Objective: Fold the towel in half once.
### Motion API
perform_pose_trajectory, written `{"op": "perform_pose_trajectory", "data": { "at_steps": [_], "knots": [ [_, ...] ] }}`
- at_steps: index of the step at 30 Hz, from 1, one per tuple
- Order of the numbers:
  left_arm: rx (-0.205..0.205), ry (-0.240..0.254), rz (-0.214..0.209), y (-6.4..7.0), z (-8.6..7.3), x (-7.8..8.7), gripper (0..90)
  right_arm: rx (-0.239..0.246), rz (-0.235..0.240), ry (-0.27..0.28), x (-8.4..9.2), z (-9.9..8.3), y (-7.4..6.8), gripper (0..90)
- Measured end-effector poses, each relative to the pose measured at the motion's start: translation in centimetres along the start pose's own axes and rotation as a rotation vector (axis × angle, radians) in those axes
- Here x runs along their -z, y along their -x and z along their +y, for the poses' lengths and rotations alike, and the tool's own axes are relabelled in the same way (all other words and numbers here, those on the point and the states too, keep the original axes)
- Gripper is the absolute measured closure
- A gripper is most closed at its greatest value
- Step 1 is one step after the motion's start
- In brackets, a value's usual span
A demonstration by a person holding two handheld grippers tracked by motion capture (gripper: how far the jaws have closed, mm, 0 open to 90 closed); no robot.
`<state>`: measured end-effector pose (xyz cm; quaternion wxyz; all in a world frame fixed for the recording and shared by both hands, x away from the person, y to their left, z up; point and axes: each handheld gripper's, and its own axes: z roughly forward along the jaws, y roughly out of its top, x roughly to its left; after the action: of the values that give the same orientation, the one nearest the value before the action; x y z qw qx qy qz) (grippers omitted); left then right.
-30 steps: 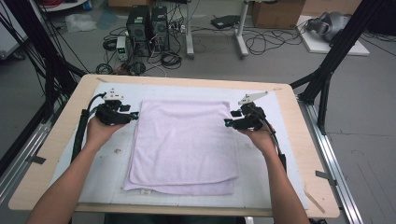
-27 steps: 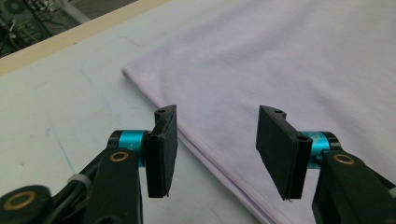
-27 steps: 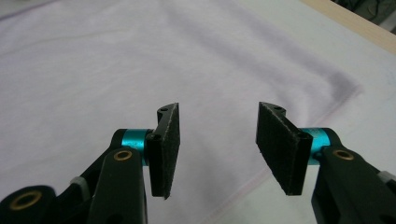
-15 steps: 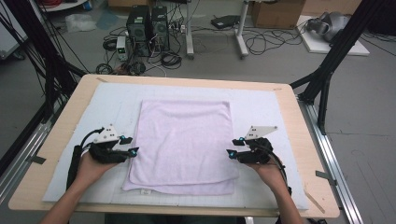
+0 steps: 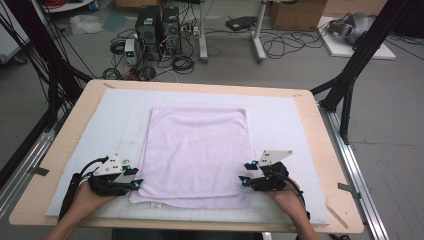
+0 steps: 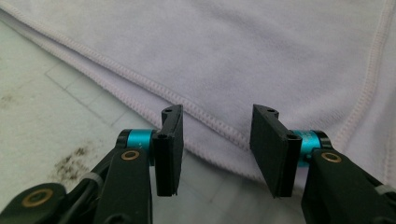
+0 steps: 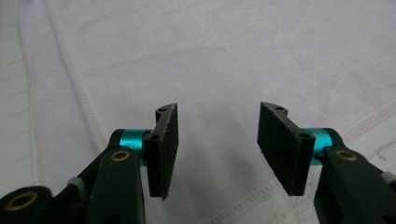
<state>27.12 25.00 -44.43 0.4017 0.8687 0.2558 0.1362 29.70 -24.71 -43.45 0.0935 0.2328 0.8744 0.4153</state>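
From the high view, a pale lilac towel [image 5: 196, 154] lies folded flat on the white mat [image 5: 280, 120] that covers the wooden bench [image 5: 327, 165], its lower layer peeking out along the near edge. The left tool [image 5: 136, 178] sits at the towel's near left corner and the right tool [image 5: 244, 172] at its near right corner, each held by a hand [image 5: 87, 196] coming in from the bottom edge. In the left gripper view, the left tool [image 6: 215, 140] has its jaws spread apart with nothing between them, poised over the stitched hems of the towel [image 6: 243, 51] where two layers run diagonally across the mat [image 6: 51, 121], which shows dark smudges. In the right gripper view, the right tool [image 7: 217, 140] is likewise released, its jaws wide and straddling bare towel [image 7: 224, 51] cloth just inside the corner hem.
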Motion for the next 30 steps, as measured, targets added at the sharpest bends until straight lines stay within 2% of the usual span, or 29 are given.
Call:
{"op": "perform_pose_trajectory", "data": {
  "at_steps": [1, 5, 9, 13, 16, 19, 20, 25, 26, 28, 30],
  "knots": [
    [-0.009, -0.012, 0.004, 0.0, -0.2, 0.1, 54.2, -0.003, 0.005, 0.000, 0.0, -0.1, -0.2, 47.9],
    [-0.006, 0.005, 0.005, 0.1, -0.2, 0.6, 53.0, 0.008, 0.011, 0.005, 0.3, -0.4, -0.7, 48.4],
    [-0.020, 0.033, -0.026, 0.7, 0.6, 0.4, 53.2, 0.010, 0.021, 0.008, 0.4, -0.7, -0.8, 52.9],
    [-0.040, 0.056, -0.075, 1.5, 1.5, 0.0, 53.2, 0.017, 0.042, 0.004, 0.3, -0.7, -1.0, 55.9],
    [-0.059, 0.036, -0.103, 1.8, 1.5, -0.3, 53.2, 0.029, 0.064, -0.005, 0.2, -0.8, -1.3, 57.2],
    [-0.064, -0.009, -0.115, 1.8, 0.7, -0.7, 54.1, 0.042, 0.084, -0.030, 0.1, -1.1, -1.6, 57.8],
    [-0.061, 0.011, -0.112, 1.8, 0.4, -0.5, 54.3, 0.045, 0.087, -0.041, 0.1, -1.2, -1.7, 57.8],
    [-0.072, 0.004, -0.105, 2.0, 0.2, -0.1, 60.3, 0.062, 0.106, -0.041, 0.5, -1.7, -2.3, 58.3],
    [-0.076, 0.002, -0.115, 2.0, 0.2, -0.1, 62.1, 0.060, 0.111, -0.043, 0.6, -1.8, -2.4, 58.4],
    [-0.084, 0.001, -0.117, 2.1, 0.2, -0.2, 65.2, 0.062, 0.115, -0.049, 0.7, -2.0, -2.5, 60.1],
    [-0.094, -0.005, -0.133, 2.1, 0.4, -0.3, 71.9, 0.070, 0.110, -0.049, 0.7, -2.0, -2.6, 65.9]
  ]
}}
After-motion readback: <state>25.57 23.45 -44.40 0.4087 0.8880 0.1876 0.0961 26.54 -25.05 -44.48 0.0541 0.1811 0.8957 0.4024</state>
